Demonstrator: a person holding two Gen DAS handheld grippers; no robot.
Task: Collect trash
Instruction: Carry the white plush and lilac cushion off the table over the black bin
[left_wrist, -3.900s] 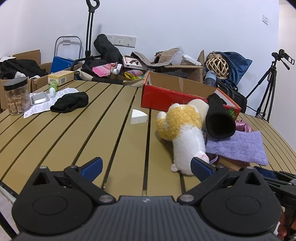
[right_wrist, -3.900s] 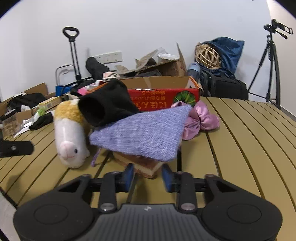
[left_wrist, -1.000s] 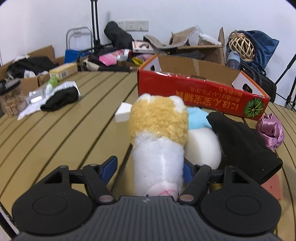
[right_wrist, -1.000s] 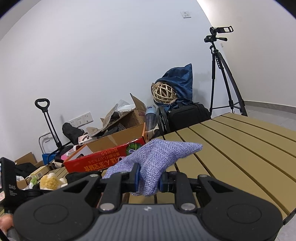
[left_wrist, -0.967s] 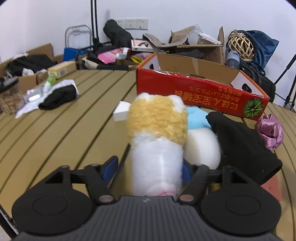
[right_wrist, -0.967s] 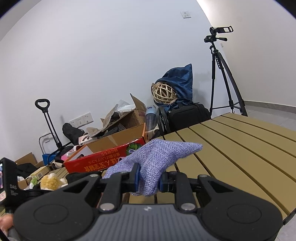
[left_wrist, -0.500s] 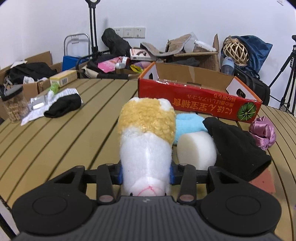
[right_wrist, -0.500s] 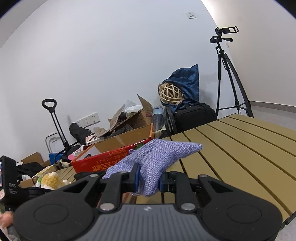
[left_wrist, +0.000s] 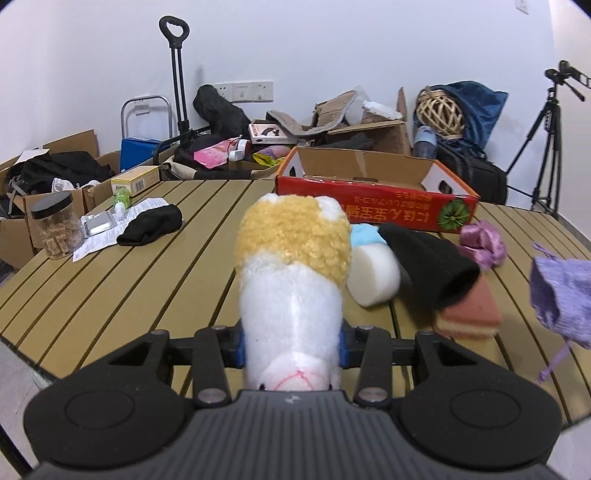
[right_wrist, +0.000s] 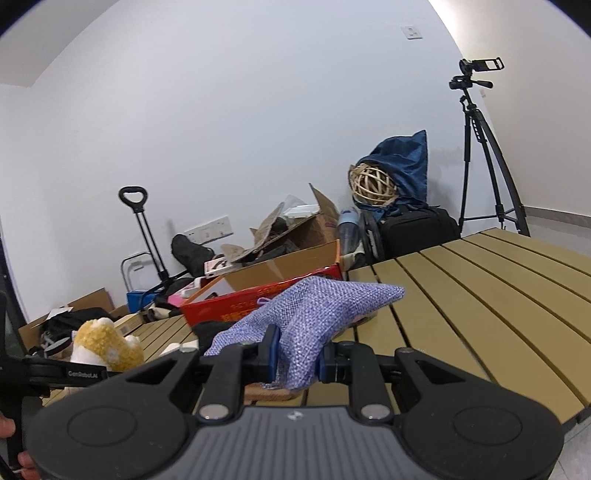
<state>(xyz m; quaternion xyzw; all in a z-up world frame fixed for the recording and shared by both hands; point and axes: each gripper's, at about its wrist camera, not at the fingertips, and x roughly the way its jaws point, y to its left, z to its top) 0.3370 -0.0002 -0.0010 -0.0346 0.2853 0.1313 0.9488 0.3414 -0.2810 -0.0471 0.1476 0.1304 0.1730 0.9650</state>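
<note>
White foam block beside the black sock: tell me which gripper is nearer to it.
Left. The left gripper, shut on the plush toy, sits just left of the white foam block. The right gripper, holding the purple pouch, is raised farther off to the right.

White lettering reading "GenRobot.AI" runs along the black arm of the left tool (right_wrist: 83, 374). The red box (left_wrist: 373, 208) carries yellow East Asian characters, upside down and unreadable.
</note>
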